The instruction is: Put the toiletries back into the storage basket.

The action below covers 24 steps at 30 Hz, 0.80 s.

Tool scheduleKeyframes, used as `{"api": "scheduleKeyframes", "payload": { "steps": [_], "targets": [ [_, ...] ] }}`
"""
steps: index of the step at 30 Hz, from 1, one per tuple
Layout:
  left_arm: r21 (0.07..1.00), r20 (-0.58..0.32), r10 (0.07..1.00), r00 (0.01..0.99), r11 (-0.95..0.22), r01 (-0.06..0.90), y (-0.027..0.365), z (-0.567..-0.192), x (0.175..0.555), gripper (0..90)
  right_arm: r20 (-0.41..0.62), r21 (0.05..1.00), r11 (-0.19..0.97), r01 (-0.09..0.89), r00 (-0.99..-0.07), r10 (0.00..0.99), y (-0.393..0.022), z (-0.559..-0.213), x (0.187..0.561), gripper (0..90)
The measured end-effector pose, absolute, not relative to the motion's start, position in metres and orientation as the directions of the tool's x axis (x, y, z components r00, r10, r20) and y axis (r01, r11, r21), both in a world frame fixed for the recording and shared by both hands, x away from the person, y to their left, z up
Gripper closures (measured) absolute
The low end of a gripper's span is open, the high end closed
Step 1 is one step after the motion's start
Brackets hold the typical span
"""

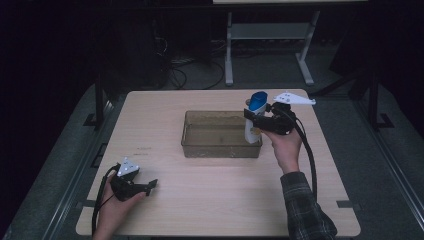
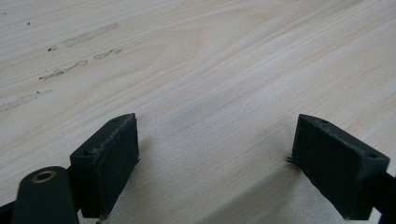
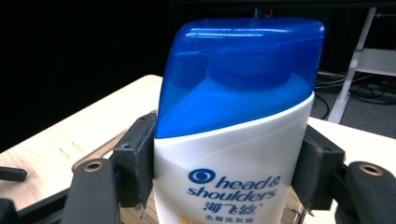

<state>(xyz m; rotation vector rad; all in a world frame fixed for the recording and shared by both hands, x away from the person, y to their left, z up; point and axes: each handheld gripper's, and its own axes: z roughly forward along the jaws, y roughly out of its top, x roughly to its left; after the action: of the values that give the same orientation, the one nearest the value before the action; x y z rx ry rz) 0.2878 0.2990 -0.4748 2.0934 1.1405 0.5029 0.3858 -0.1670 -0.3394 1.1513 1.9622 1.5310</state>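
**Shampoo bottle up by the bin's right end**

While the left gripper (image 1: 150,185) sits released at lower left, near the table (image 1: 210,210) front edge with bare wood all around, the right gripper (image 1: 256,120) right of centre clamps the shampoo bottle (image 1: 255,117) upright over the tinted bin (image 1: 192,135)'s right rim.
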Motion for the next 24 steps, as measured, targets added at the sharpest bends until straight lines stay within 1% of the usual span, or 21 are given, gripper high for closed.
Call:
{"api": "scheduleKeyframes", "payload": {
  "steps": [9,16,24],
  "targets": [
    [0.726,0.012,0.841,0.541,-0.38,0.573,0.299,-0.475,0.288,13.5,0.162,0.916,0.096,0.389,-0.58,0.798,-0.165,-0.353,0.394,33.3],
    [0.726,0.012,0.841,0.541,-0.38,0.574,0.299,-0.475,0.288,13.6,0.15,0.906,0.123,0.404,-0.58,0.8,-0.163,-0.357,0.395,33.3],
    [0.726,0.009,0.841,0.541,-0.378,0.575,0.299,-0.475,0.288,13.6,0.151,0.891,0.141,0.433,-0.574,0.805,-0.165,-0.371,0.395,33.3]
  ]
}}
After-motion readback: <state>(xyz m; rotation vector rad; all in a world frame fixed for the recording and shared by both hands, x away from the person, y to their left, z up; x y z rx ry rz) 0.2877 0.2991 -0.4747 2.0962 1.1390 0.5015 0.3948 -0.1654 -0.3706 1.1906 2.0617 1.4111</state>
